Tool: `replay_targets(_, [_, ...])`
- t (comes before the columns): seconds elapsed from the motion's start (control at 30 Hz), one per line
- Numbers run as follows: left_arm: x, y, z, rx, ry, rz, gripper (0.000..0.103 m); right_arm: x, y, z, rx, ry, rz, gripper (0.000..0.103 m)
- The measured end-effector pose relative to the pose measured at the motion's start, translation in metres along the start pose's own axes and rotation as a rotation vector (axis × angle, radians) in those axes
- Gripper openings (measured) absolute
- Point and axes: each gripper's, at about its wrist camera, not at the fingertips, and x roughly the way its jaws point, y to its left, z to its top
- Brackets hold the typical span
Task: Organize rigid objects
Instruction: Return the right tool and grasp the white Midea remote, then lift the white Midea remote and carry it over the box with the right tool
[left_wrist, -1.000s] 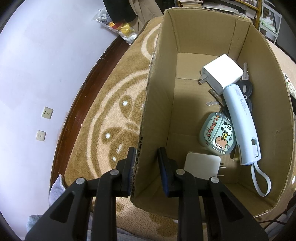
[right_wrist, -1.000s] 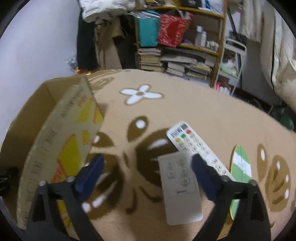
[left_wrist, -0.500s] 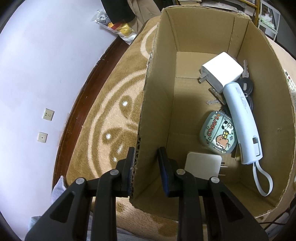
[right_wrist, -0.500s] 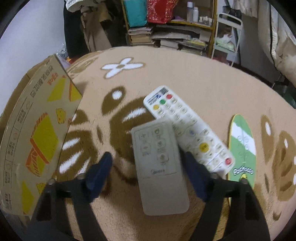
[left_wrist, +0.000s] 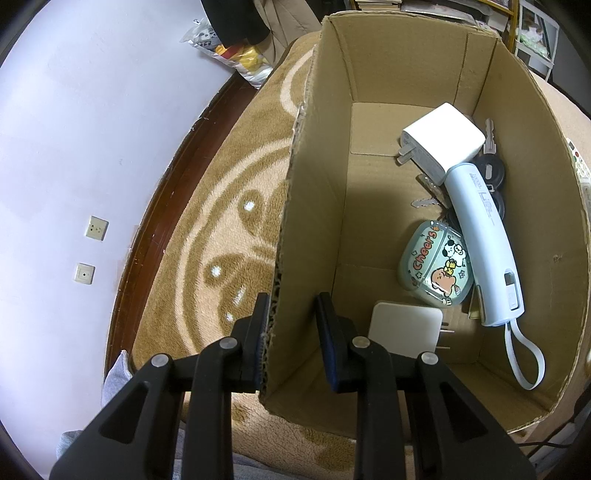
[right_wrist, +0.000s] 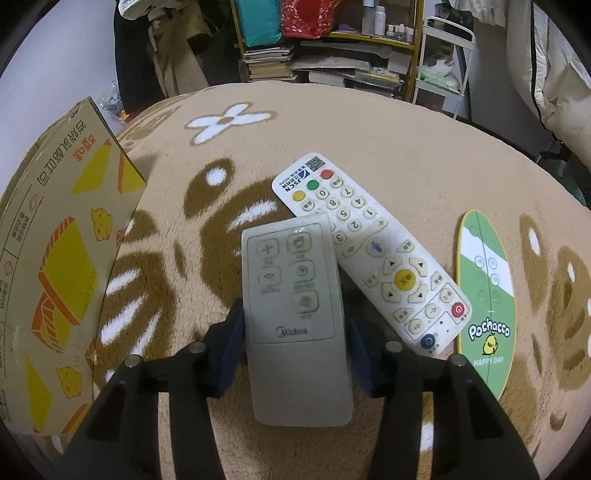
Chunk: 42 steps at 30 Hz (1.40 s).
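Observation:
A grey Midea remote (right_wrist: 291, 280) lies on the rug, its far end overlapping a white remote (right_wrist: 373, 240). My right gripper (right_wrist: 293, 332) is shut on the grey remote, one finger against each long side. A cardboard box (right_wrist: 62, 240) stands to the left. In the left wrist view my left gripper (left_wrist: 291, 314) straddles the box's near wall (left_wrist: 306, 184). Its outer finger touches the wall, and a gap shows at the inner finger. Inside lie a white charger (left_wrist: 443, 142), a pale blue stick with a strap (left_wrist: 484, 243), a "Cheers" case (left_wrist: 436, 266), a flat white adapter (left_wrist: 404, 328) and keys (left_wrist: 491, 173).
A green oval Pochacco card (right_wrist: 485, 295) lies right of the white remote. The tan patterned rug (right_wrist: 406, 122) spreads around everything. Packed shelves (right_wrist: 332, 55) stand beyond it. Left of the box run a wooden baseboard (left_wrist: 147, 221) and a white wall with sockets (left_wrist: 98, 228).
My right gripper moved forward over the grey remote and its jaws narrowed from wide apart to touching the remote's sides. The left gripper kept its place on the box wall.

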Motion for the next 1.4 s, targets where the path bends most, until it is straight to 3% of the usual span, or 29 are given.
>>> replay_targets(0.53, [-0.002, -0.002, 0.0, 0.008, -0.002, 0.011, 0.025, -0.028, 0.008, 0.008, 0.042, -0.098, 0.041, 0.053])
replay_targets(1.03, [-0.003, -0.002, 0.0, 0.01, -0.003, 0.011, 0.025, -0.101, 0.057, 0.02, 0.02, -0.268, 0.228, 0.053])
replay_targets(1.4, [-0.003, -0.002, 0.0, 0.01, -0.003, 0.01, 0.025, -0.112, 0.1, 0.015, -0.038, -0.278, 0.364, 0.053])
